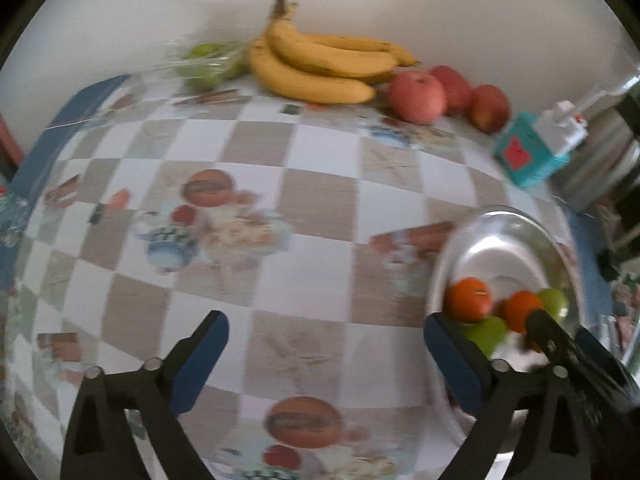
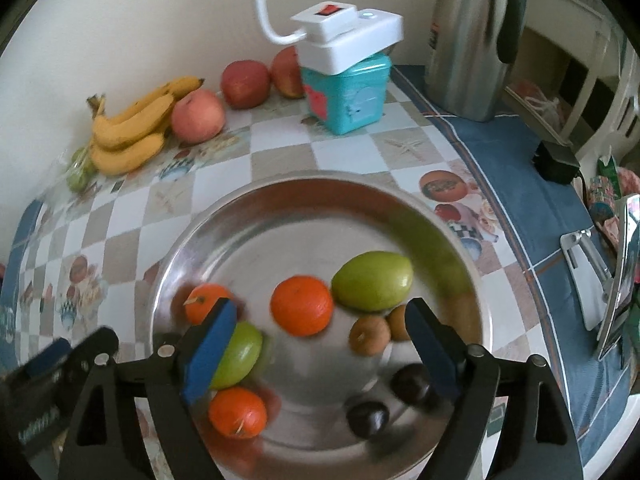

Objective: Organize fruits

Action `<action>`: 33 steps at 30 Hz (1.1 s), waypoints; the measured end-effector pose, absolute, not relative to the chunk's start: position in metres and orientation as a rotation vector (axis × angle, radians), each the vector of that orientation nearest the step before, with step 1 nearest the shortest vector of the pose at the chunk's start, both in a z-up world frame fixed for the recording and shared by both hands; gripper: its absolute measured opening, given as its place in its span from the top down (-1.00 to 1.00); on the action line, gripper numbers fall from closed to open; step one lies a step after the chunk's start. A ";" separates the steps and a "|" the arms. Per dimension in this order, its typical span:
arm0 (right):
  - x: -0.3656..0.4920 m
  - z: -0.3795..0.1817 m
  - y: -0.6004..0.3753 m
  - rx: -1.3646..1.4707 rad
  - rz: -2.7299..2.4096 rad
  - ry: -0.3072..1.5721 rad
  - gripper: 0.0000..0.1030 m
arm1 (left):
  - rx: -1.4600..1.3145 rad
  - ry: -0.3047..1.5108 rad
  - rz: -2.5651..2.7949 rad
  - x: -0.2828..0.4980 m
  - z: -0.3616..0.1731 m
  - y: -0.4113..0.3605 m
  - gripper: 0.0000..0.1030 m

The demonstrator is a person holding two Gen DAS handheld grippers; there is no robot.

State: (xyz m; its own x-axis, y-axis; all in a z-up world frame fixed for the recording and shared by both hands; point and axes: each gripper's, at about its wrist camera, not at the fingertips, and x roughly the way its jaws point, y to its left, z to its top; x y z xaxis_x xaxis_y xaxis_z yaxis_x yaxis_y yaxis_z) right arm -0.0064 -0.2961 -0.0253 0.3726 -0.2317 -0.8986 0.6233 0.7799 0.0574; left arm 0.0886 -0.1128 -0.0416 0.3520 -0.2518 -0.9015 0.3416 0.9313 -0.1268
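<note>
My right gripper stands open above a round metal plate. In the plate lie three oranges, two green fruits, two small brown fruits and two dark round fruits. The middle orange shows between the blue pads, and neither pad touches it. My left gripper is open over the checked tablecloth, left of the plate, with nothing between its fingers. Against the back wall lie a bunch of bananas, three red apples and a clear bag of green fruits.
A teal box with a white switch unit on top stands behind the plate. A steel thermos jug stands at the back right. A folded metal stand and other clutter sit off the table's right edge.
</note>
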 end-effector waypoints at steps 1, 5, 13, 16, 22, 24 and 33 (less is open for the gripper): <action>-0.007 -0.026 -0.293 0.420 -0.566 1.060 -0.84 | 0.099 1.144 -0.365 0.090 -0.043 -0.109 -1.00; -0.008 -0.028 -0.278 0.405 -0.543 1.077 -0.90 | 0.168 1.112 -0.290 0.090 -0.046 -0.098 -1.00; -0.020 -0.021 -0.257 0.413 -0.513 1.078 -0.90 | 0.247 1.115 -0.185 0.079 -0.045 -0.085 -0.99; -0.027 -0.018 -0.248 0.409 -0.504 1.087 -0.90 | 0.275 1.110 -0.144 0.073 -0.044 -0.079 -0.99; -0.045 -0.016 -0.230 0.416 -0.489 1.101 -0.90 | 0.323 1.133 -0.132 0.054 -0.042 -0.061 -0.99; -0.052 -0.015 -0.222 0.417 -0.483 1.105 -0.90 | 0.342 1.136 -0.124 0.046 -0.040 -0.055 -0.99; -0.075 -0.018 -0.199 0.421 -0.461 1.127 -0.90 | 0.326 1.109 -0.133 0.013 -0.026 -0.025 -0.99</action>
